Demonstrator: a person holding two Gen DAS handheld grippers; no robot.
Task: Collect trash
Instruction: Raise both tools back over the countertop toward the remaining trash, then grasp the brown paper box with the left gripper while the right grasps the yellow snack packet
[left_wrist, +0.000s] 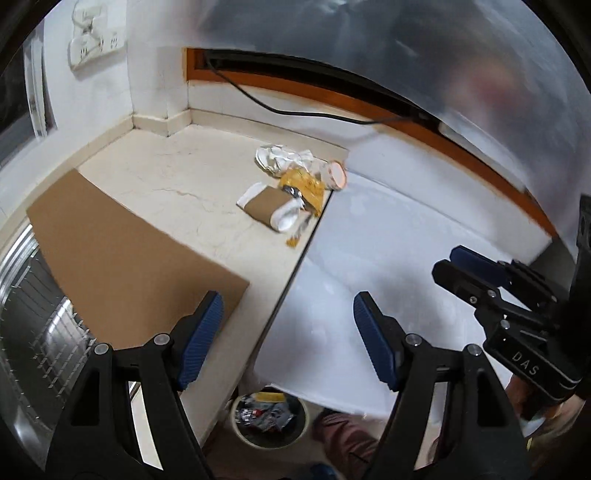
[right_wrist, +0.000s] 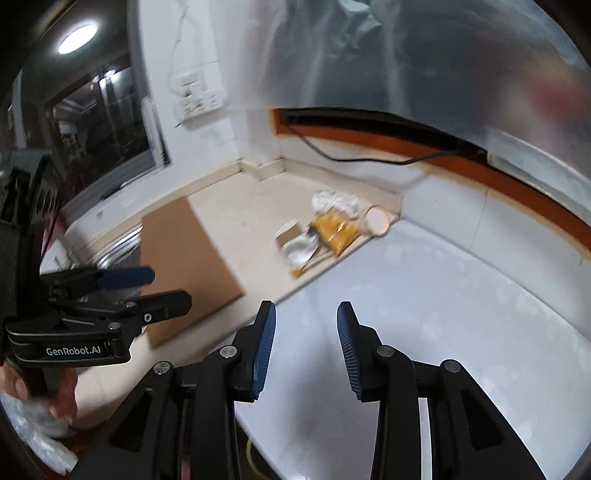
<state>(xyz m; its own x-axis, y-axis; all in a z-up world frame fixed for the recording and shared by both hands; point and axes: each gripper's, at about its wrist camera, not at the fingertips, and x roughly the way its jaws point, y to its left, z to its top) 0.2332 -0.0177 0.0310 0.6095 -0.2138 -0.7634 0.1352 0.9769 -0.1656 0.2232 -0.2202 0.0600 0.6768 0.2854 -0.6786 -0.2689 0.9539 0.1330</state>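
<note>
Trash sits in a small heap on the far part of your bench (left_wrist: 159, 192), well apart from both tools: a crumpled white wrapper (left_wrist: 282, 157) farthest back, a yellow packet (left_wrist: 304, 188) just in front of it, a paper cup with a brown sleeve (left_wrist: 269, 210) lying on its side at the near left of the heap, and a round roll with an orange rim (left_wrist: 334, 173) at the right, beside the edge where the beige top meets a white sheet (left_wrist: 388, 240).

Your left hand-held gripper (left_wrist: 288, 339) hangs near the bench's front edge with its blue pads wide apart and nothing between them; the heap lies ahead of it, slightly left of its line. Your right hand-held gripper (right_wrist: 306, 350) is over the white sheet, pads apart by a narrower gap, also empty, with the heap ahead and a little right in its own view.

A flat brown cardboard sheet (left_wrist: 125, 254) lies to the left of the heap. Below the bench edge, a round bin (left_wrist: 269, 417) already holds wrappers.

Writing you can read: "GenRobot.AI" on the left tool's body in the right wrist view, and "DAS" on the right tool in the left wrist view.
</note>
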